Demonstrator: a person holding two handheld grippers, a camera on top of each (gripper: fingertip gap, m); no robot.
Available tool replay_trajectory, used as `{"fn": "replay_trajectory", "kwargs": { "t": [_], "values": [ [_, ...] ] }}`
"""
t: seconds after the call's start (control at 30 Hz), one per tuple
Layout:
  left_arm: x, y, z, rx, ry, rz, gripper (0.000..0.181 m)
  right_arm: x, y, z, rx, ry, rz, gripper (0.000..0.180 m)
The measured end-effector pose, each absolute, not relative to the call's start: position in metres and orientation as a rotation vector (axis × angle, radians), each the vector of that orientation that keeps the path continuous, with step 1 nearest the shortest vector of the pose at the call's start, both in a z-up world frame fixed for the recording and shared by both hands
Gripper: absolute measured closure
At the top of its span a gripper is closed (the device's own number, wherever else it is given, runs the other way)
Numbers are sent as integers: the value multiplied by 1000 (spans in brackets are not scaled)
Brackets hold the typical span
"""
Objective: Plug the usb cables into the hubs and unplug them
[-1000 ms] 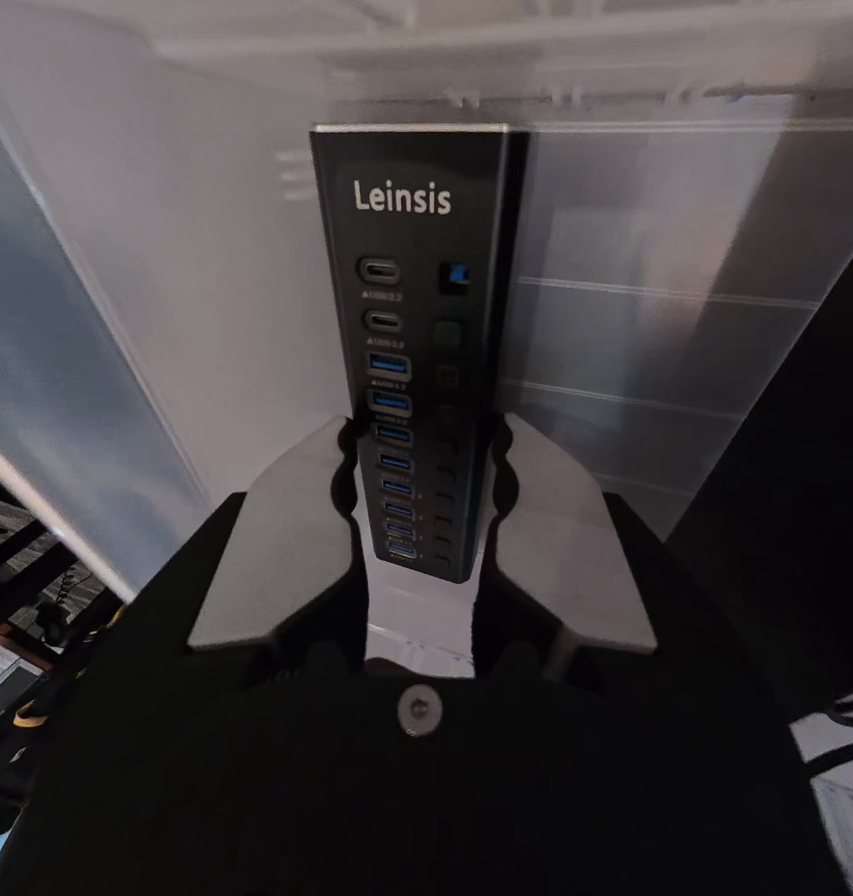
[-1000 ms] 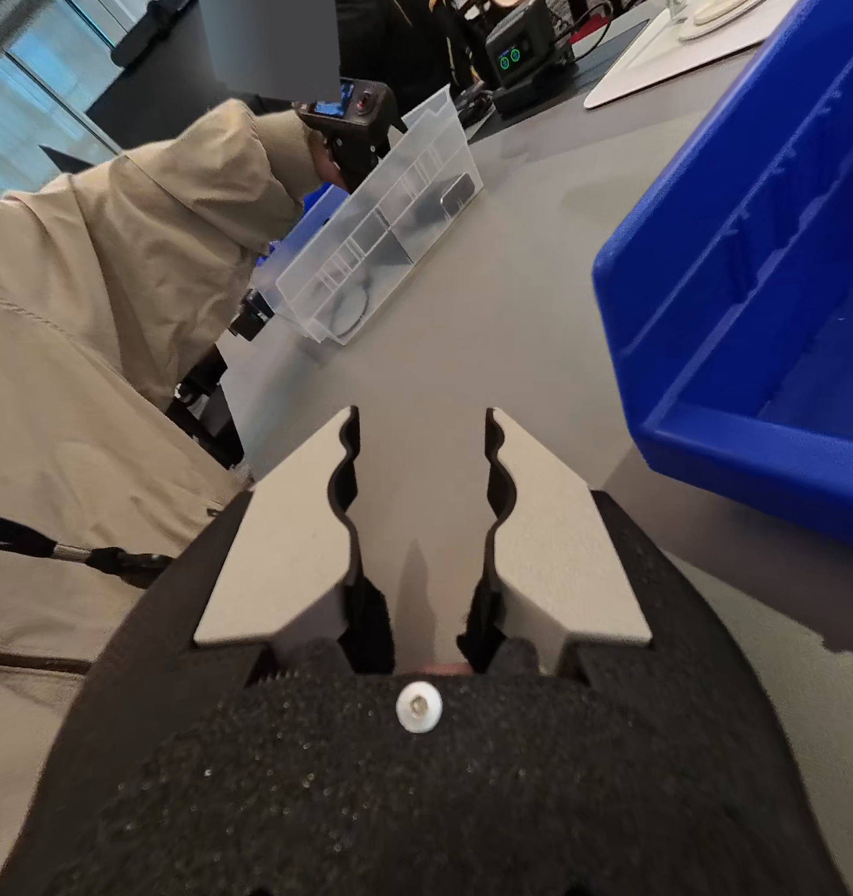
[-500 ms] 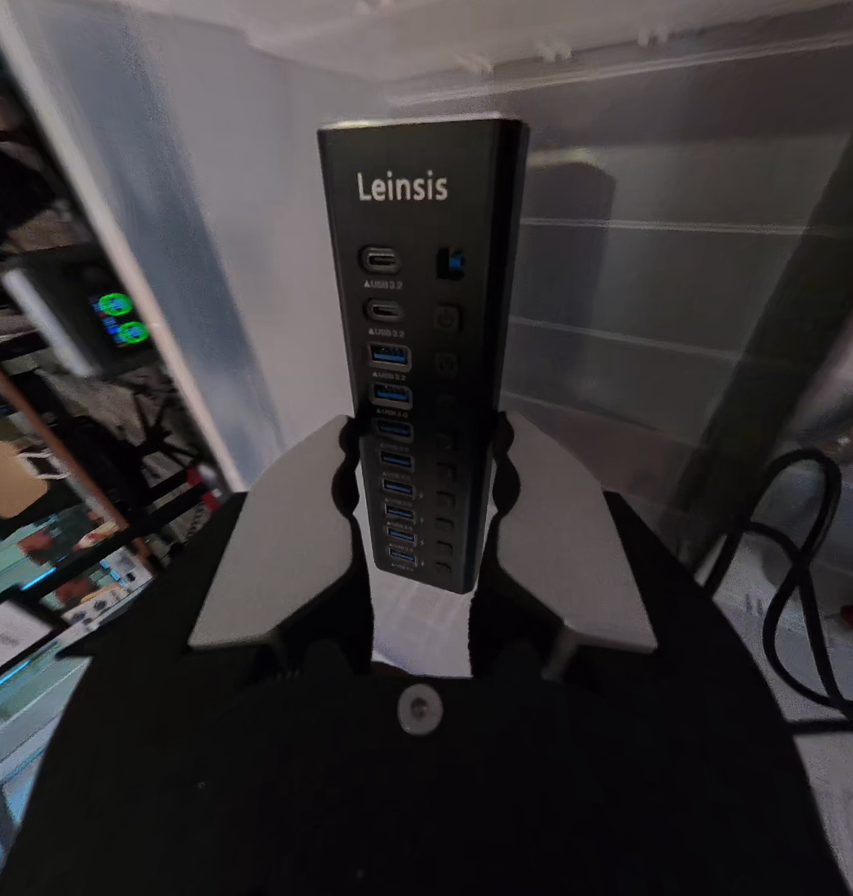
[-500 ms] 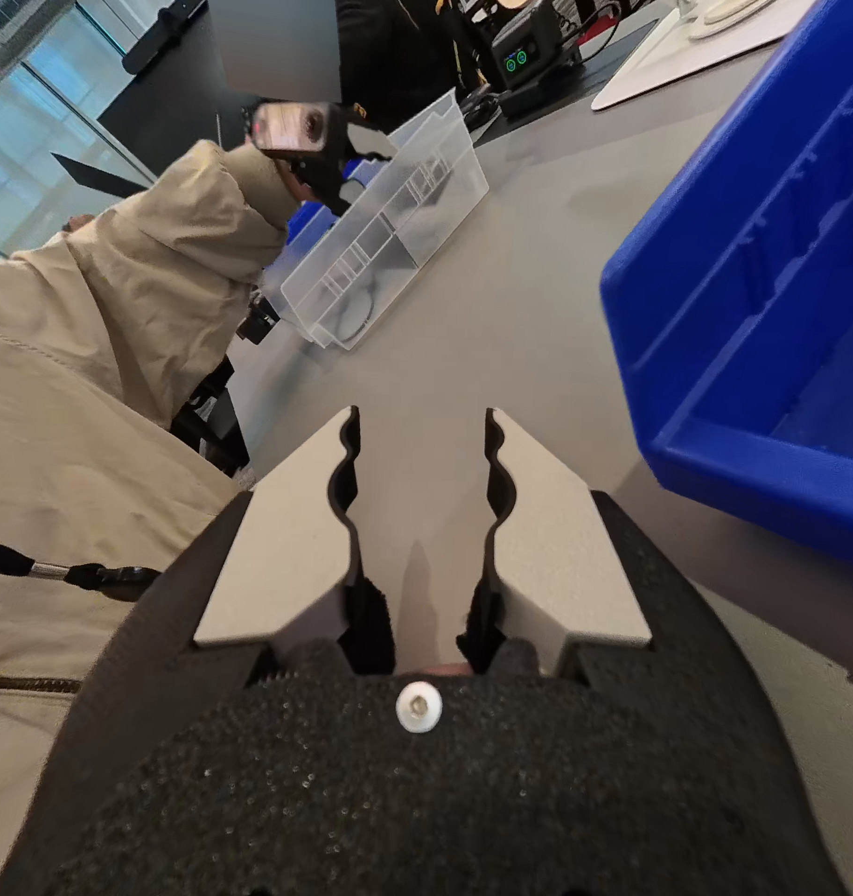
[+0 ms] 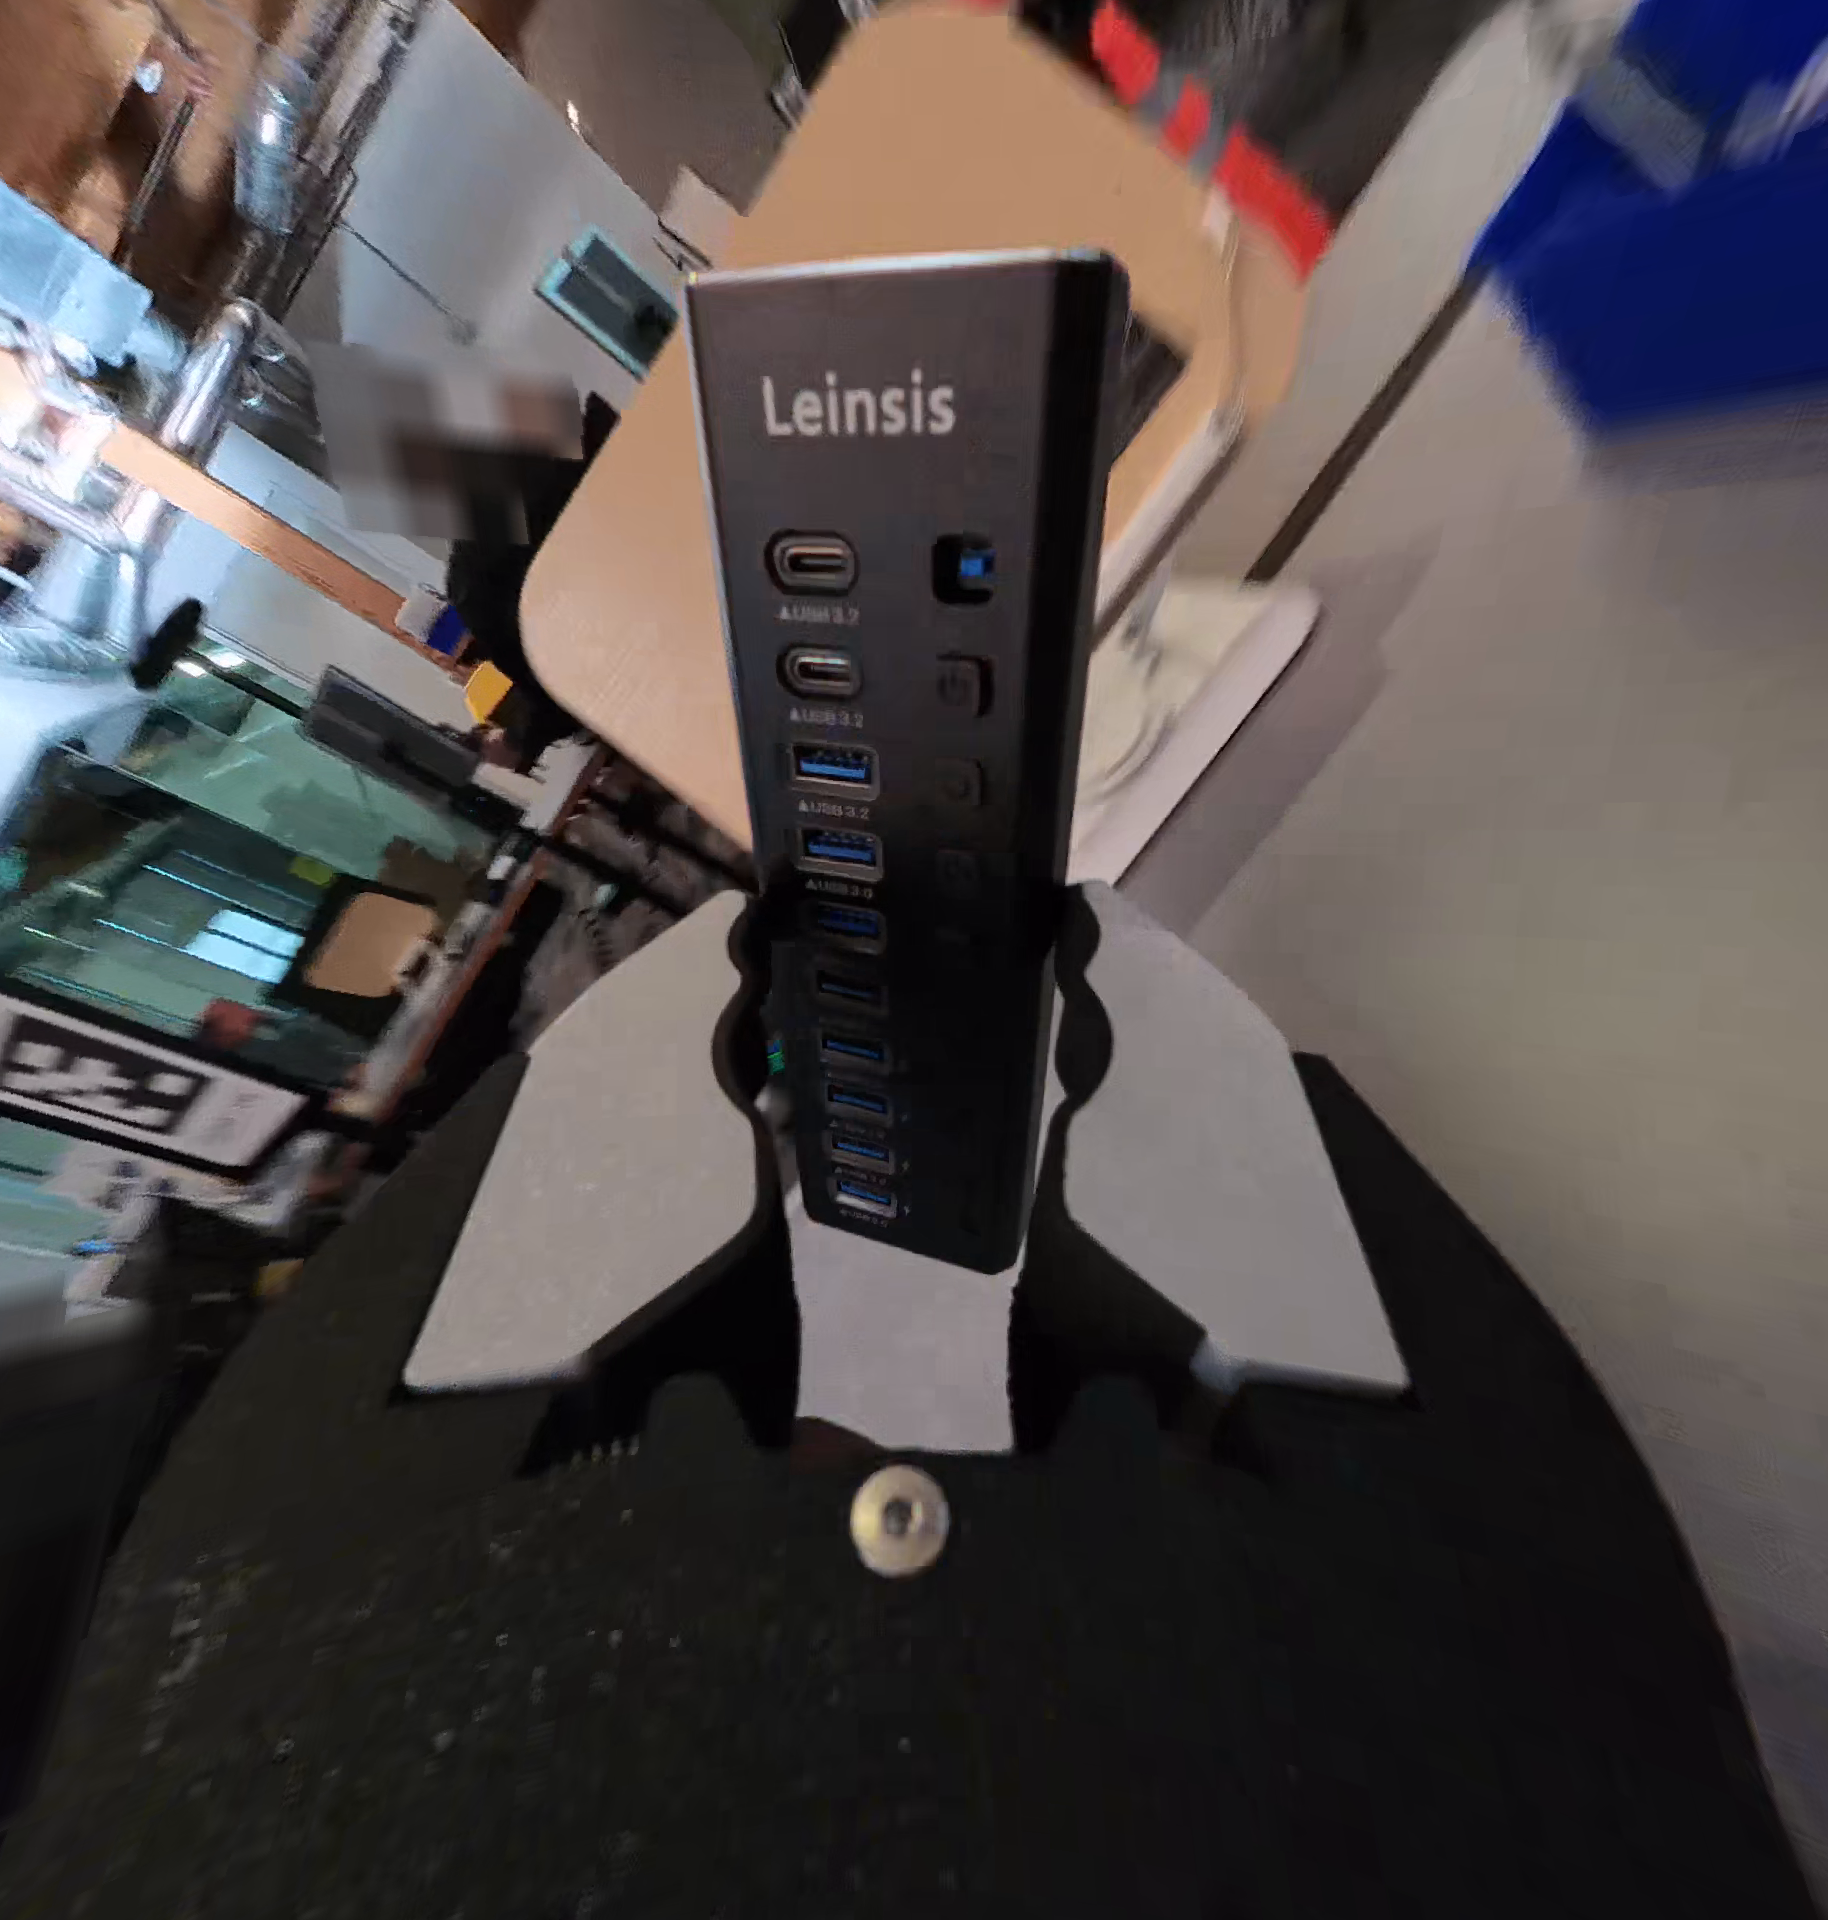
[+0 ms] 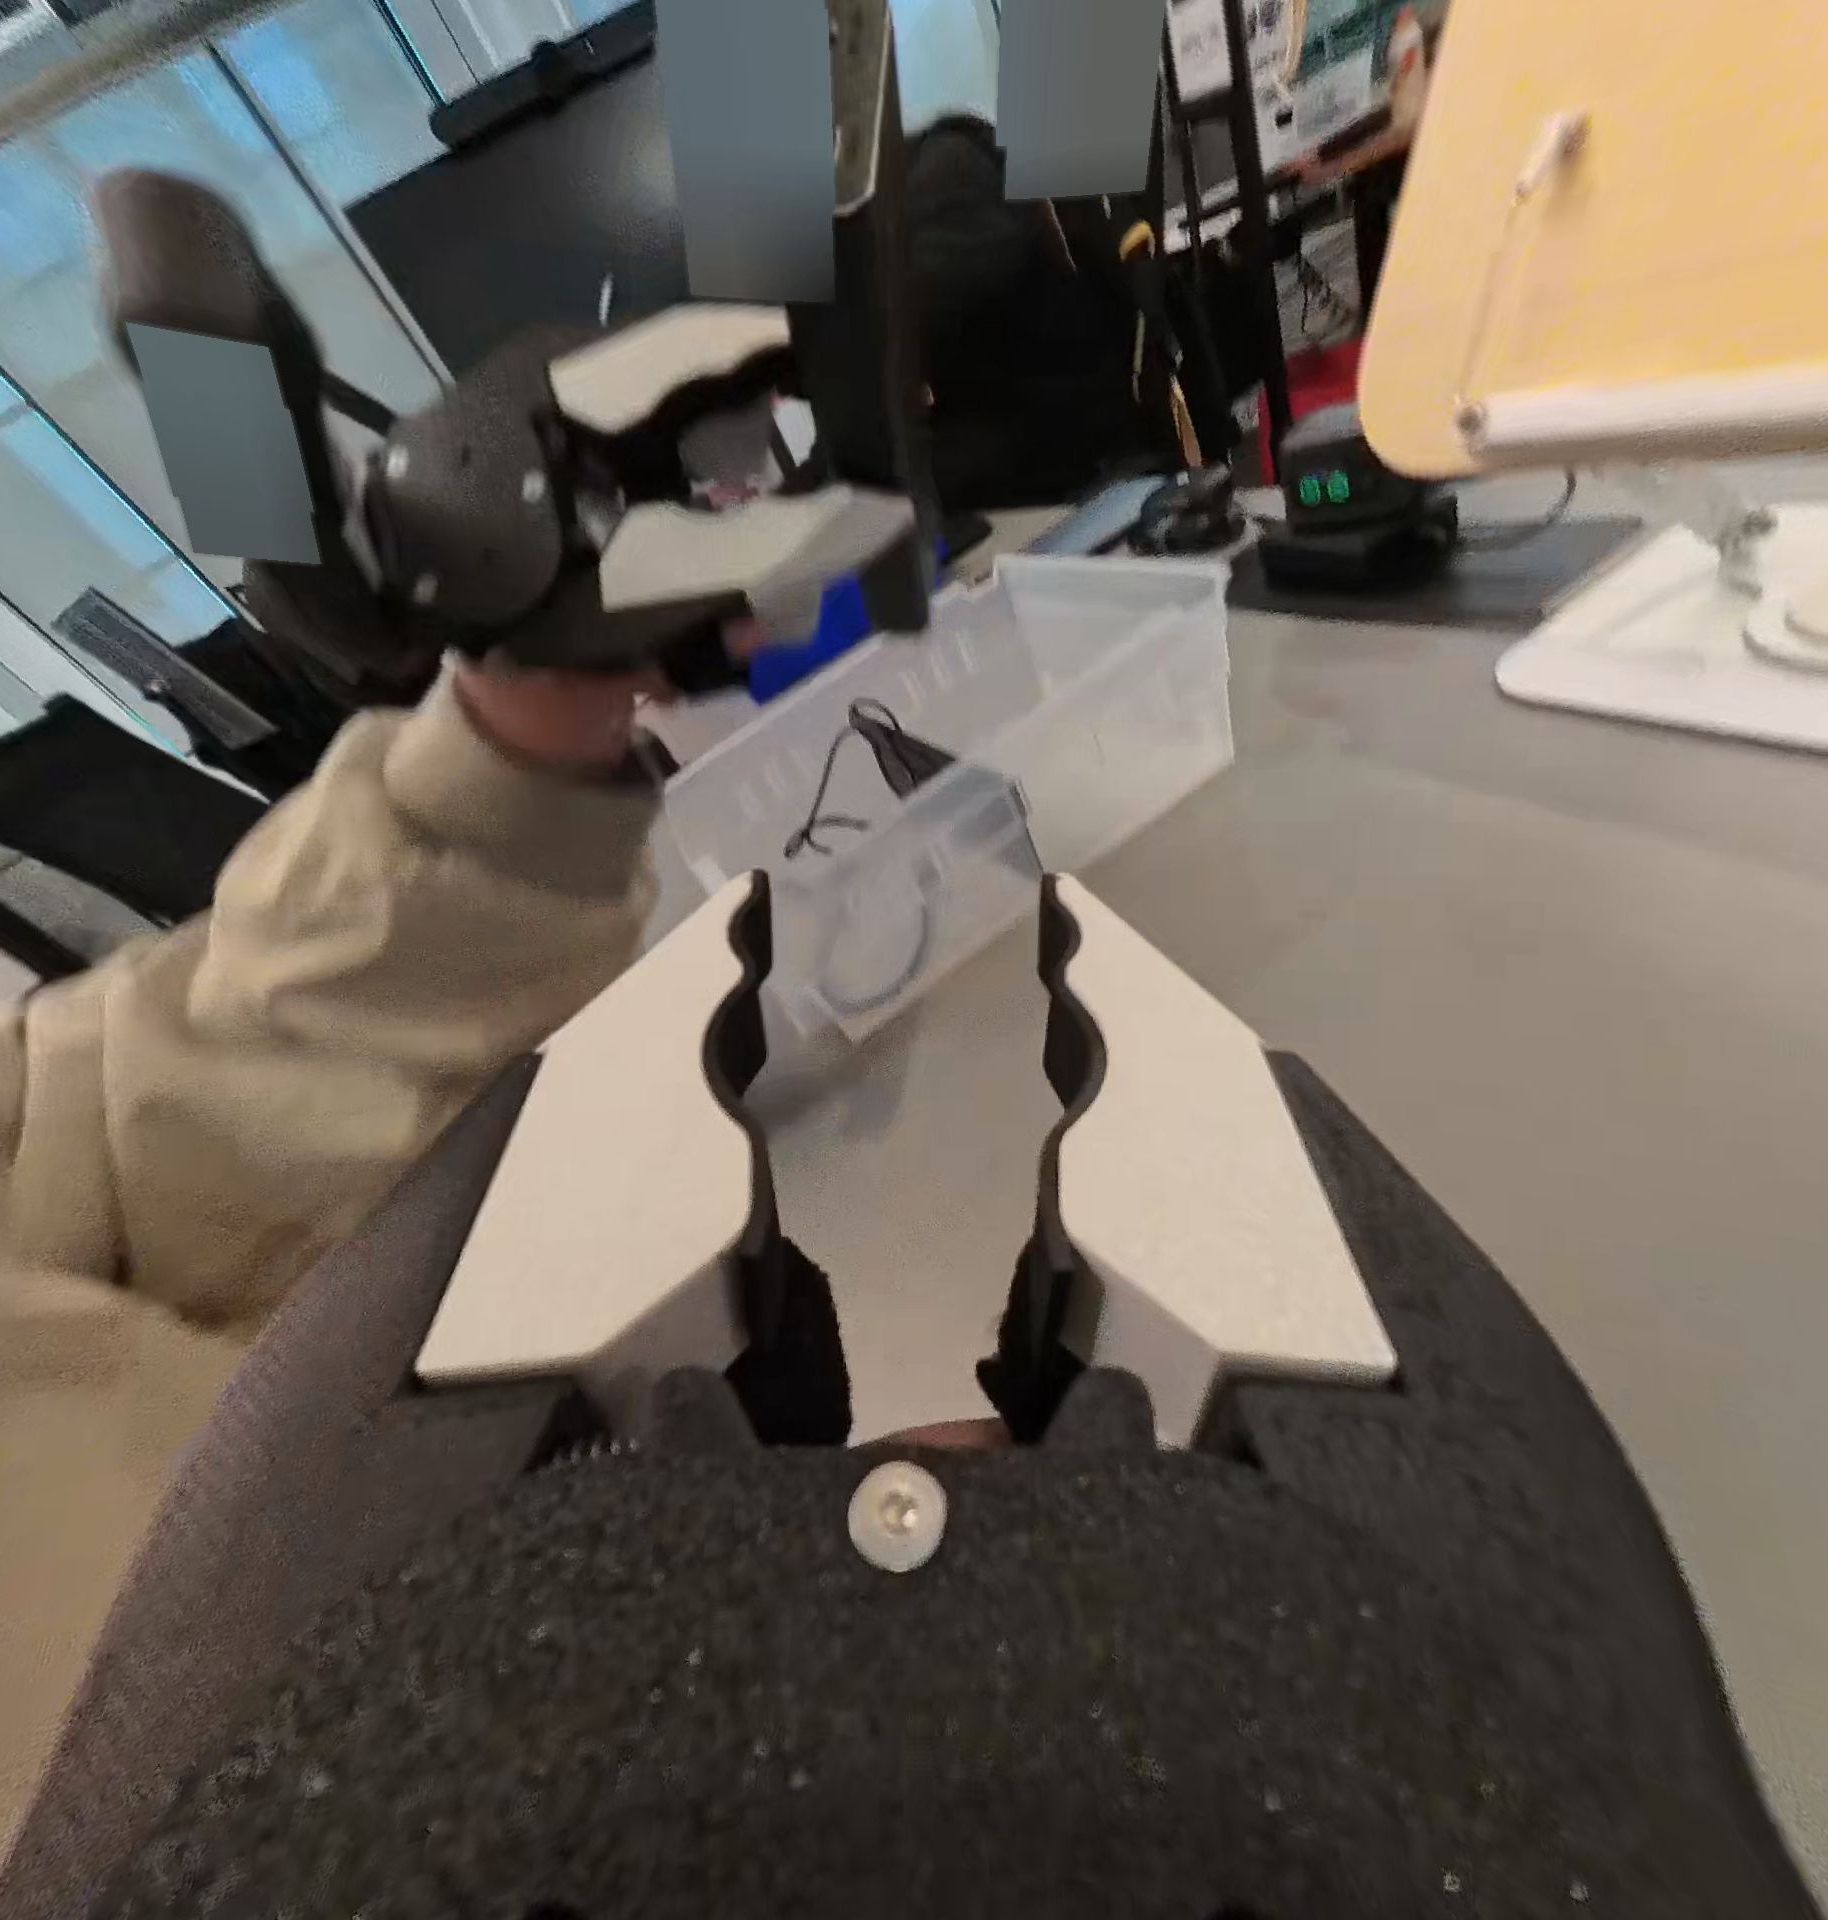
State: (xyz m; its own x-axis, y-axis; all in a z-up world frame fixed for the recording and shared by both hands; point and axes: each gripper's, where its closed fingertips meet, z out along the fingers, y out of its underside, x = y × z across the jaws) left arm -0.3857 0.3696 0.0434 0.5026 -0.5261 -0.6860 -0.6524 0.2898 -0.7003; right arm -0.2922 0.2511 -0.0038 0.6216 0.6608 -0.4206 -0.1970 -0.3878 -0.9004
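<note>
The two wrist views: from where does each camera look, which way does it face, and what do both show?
Left wrist view: sits on the left claw, looking along its fingers at the black USB hub clamped between them, room blurred behind.
Right wrist view: sits on the right claw, open and empty, facing across the grey table toward the clear plastic bin; the person's beige sleeve shows.
Shared: the left claw shows in both; the hub it holds is hard to make out in the right view.

Background blurred; hub (image 5: 905, 665) bottom claw-hidden
</note>
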Motion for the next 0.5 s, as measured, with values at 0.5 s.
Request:
{"fn": "replay_trajectory", "kwargs": {
  "t": [0.5],
  "values": [
    [-295, 270, -32, -1586, 958, -300, 131, -281, 291, 8, -1781, -362, 685, 153]
  ]
}}
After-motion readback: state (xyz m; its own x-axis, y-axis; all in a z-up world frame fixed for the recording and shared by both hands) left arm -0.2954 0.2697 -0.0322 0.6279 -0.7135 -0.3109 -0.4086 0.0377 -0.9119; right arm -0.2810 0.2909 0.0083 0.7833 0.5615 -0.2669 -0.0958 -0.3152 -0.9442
